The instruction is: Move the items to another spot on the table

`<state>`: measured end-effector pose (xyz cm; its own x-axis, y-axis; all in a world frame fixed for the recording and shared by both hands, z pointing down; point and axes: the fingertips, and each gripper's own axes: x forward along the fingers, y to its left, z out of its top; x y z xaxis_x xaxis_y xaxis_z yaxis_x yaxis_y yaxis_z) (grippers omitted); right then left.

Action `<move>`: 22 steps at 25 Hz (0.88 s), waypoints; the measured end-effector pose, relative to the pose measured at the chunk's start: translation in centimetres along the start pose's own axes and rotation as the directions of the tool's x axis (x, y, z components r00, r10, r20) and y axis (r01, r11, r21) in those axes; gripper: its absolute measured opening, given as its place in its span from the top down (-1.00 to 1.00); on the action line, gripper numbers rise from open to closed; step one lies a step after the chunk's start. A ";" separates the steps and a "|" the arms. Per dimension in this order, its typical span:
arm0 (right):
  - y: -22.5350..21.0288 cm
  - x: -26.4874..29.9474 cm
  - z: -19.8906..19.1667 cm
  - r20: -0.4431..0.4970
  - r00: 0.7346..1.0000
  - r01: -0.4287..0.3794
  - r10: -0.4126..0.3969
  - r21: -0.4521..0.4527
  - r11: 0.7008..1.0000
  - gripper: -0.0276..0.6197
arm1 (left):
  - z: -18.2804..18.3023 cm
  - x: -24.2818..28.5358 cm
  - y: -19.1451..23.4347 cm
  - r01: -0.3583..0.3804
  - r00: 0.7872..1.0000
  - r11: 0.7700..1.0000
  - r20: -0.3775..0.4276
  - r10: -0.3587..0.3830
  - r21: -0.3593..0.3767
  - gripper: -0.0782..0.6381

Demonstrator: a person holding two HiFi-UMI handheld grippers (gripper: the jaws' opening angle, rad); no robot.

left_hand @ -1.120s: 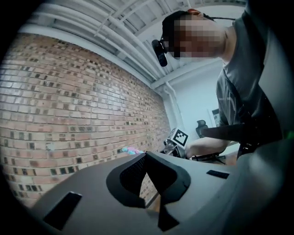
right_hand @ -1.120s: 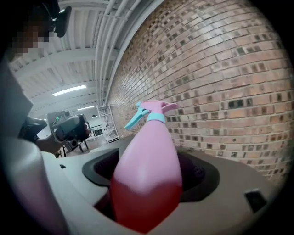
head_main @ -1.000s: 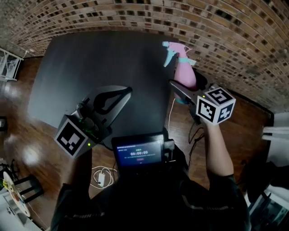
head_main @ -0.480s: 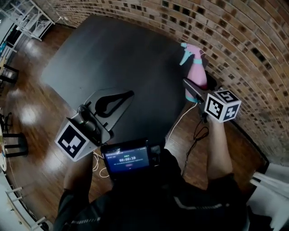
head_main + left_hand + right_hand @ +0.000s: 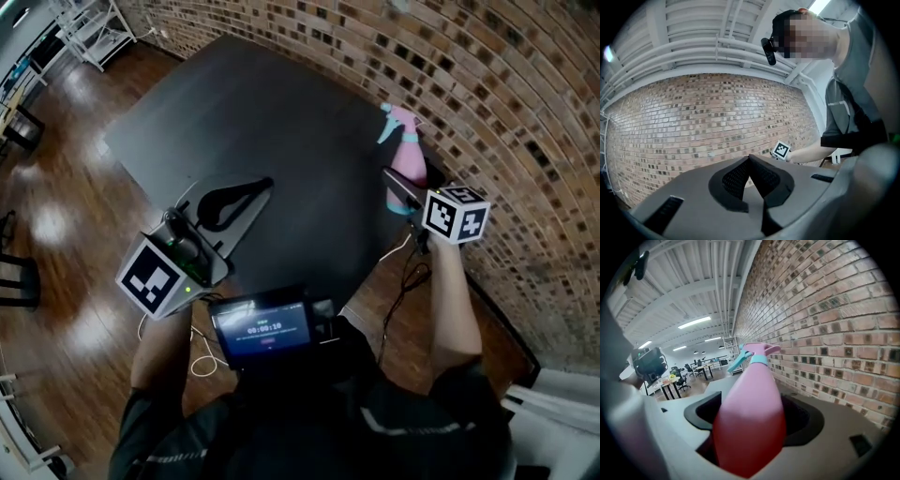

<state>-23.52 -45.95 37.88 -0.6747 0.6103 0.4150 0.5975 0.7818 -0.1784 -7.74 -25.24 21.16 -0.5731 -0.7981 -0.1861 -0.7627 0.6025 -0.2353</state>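
A pink spray bottle (image 5: 409, 152) with a teal trigger stands at the black table's (image 5: 253, 122) right edge, close to the brick wall. My right gripper (image 5: 404, 185) is shut on its lower body. In the right gripper view the pink spray bottle (image 5: 749, 380) fills the gap between the jaws of the right gripper (image 5: 752, 416), nozzle pointing away. My left gripper (image 5: 232, 201) hovers over the table's near edge, shut with nothing in it. The left gripper (image 5: 750, 161) tips meet in its own view, aimed up at wall and ceiling.
The brick wall (image 5: 506, 94) runs just right of the table. A screen (image 5: 262, 328) hangs at the person's chest. Cables (image 5: 403, 272) lie on the wooden floor below the table's right corner. Metal shelving (image 5: 84, 19) stands at the far left.
The head view has swung, so the table sits more diagonally. The right gripper keeps its hold on the bottle at the table's right edge. The left gripper stays shut.
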 end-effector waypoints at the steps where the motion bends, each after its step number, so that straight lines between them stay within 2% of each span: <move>1: 0.3 0.3 0.0 -0.011 1.000 0.001 -0.001 -0.001 1.000 -0.34 | 0.0 -0.4 0.2 0.002 1.000 1.000 0.002 -0.002 0.001 0.79; 7: 1.3 2.1 -0.2 -0.097 0.995 -0.033 0.031 -0.015 0.999 -0.34 | -1.5 -0.8 2.0 -0.061 0.998 0.995 -0.008 0.060 -0.078 0.79; 13: -1.1 6.0 0.0 -0.222 0.970 -0.120 0.093 -0.109 0.987 -0.34 | -3.2 -0.1 2.1 -0.155 0.986 0.987 -0.070 0.151 -0.045 0.79; 17: -3.1 10.2 -0.6 -0.319 0.929 -0.241 0.187 -0.139 0.961 -0.34 | -4.5 0.9 2.8 -0.277 0.955 0.961 -0.116 0.272 -0.027 0.79; 20: -4.6 13.6 -1.4 -0.396 0.886 -0.325 0.240 -0.161 0.932 -0.34 | -5.9 1.9 2.8 -0.367 0.920 0.930 -0.158 0.359 -0.024 0.79; 22: -5.7 16.1 -1.7 -0.445 0.857 -0.370 0.260 -0.178 0.912 -0.34 | -6.6 2.2 3.0 -0.441 0.887 0.897 -0.166 0.432 -0.021 0.79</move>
<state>-37.03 -40.84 47.13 -0.2294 0.6697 0.7063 0.8715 0.4645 -0.1574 -13.24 -25.22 26.35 -0.8872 -0.4484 -0.1085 -0.4377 0.8925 -0.1089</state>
